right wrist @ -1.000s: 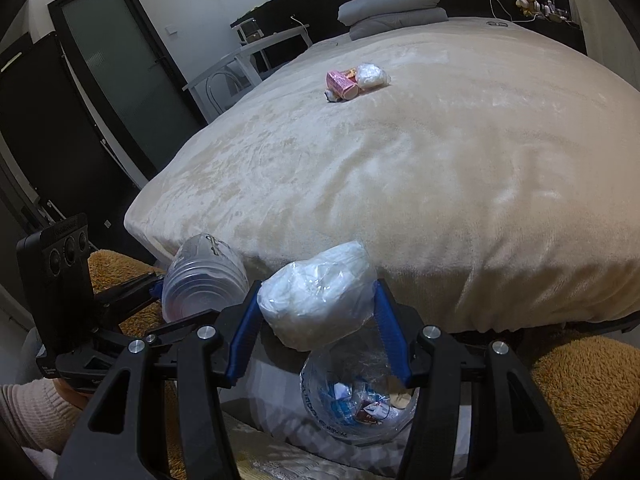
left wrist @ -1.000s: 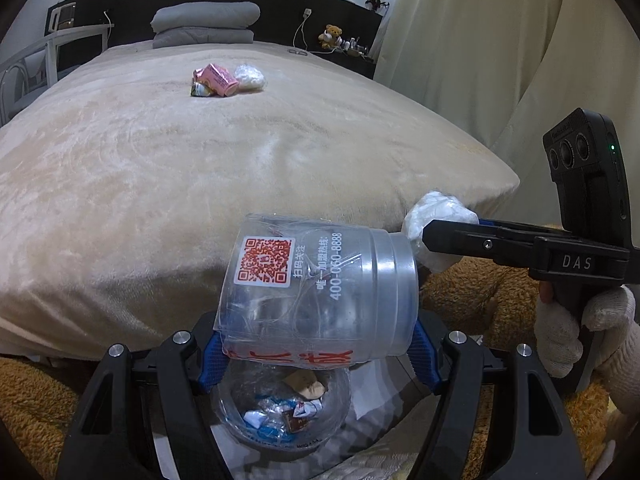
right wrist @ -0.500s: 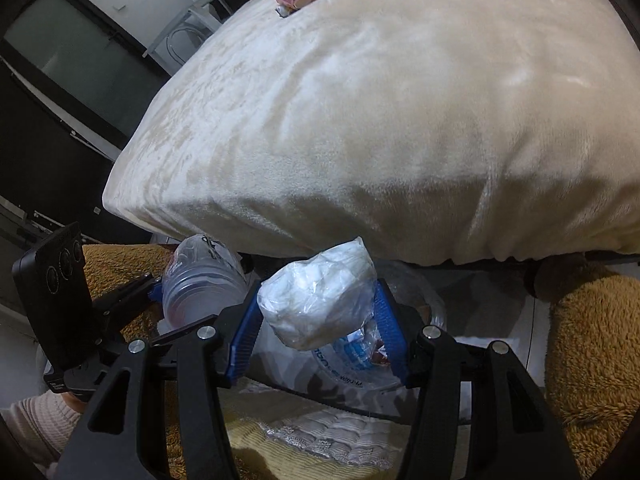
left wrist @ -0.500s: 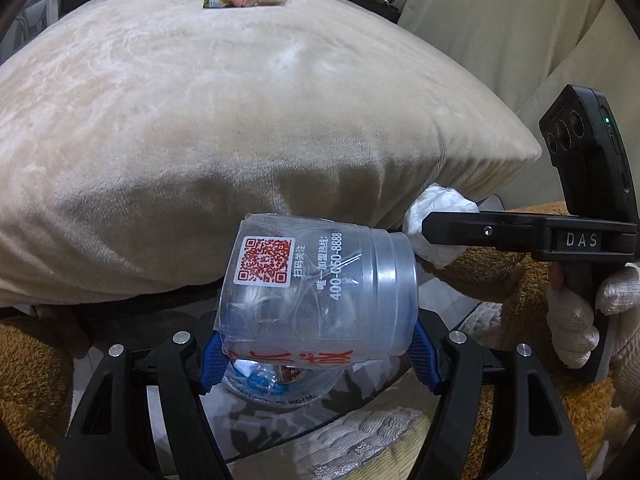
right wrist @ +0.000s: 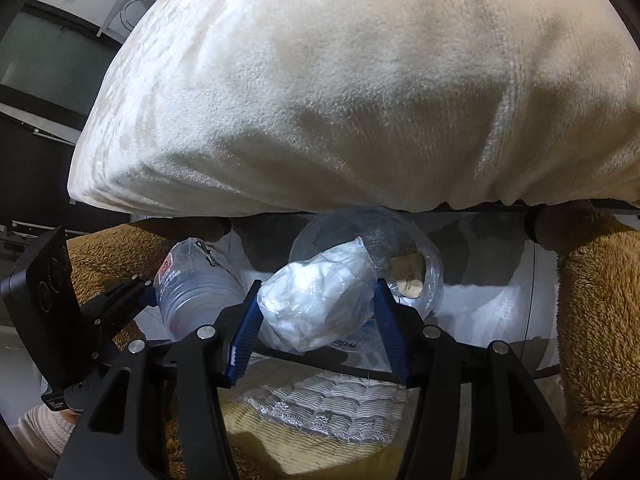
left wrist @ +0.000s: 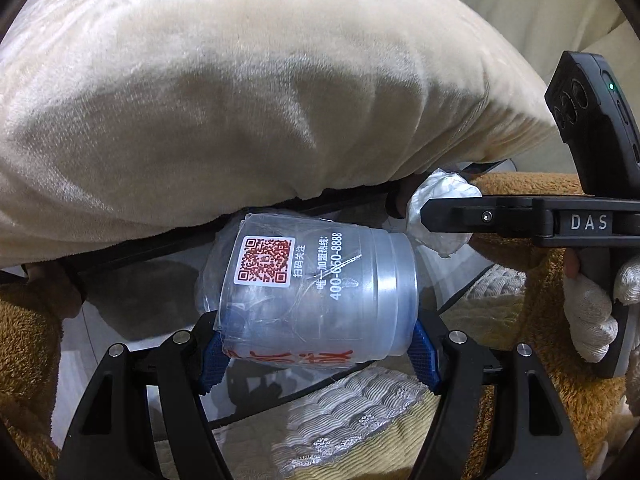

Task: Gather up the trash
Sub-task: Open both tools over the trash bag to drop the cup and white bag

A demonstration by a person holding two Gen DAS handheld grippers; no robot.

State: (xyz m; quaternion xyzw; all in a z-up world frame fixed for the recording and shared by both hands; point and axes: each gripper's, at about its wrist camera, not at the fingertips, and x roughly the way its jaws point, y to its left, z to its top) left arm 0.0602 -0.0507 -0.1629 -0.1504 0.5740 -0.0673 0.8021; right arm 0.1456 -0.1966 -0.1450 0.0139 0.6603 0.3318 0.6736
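Trash is sitting in both of your claws, down beside the foot of the bed (left wrist: pixel 224 92). Your left claw (left wrist: pixel 316 354) is clamping a clear, crinkled plastic cup (left wrist: pixel 320 292) on its side between blue ribbed pads; its sticker is showing a red QR code, white print is reading "400-060-8888", and large red characters are running along the lower edge. Your right claw (right wrist: pixel 316 316) is squeezing a white crumpled wad in filmy plastic (right wrist: pixel 316 300). Just beyond it a transparent bag (right wrist: pixel 416 264) is gaping open, scraps lying inside. A plush cream blanket is draping the bed, and a shaggy brown rug (right wrist: pixel 600 320) is lying alongside.
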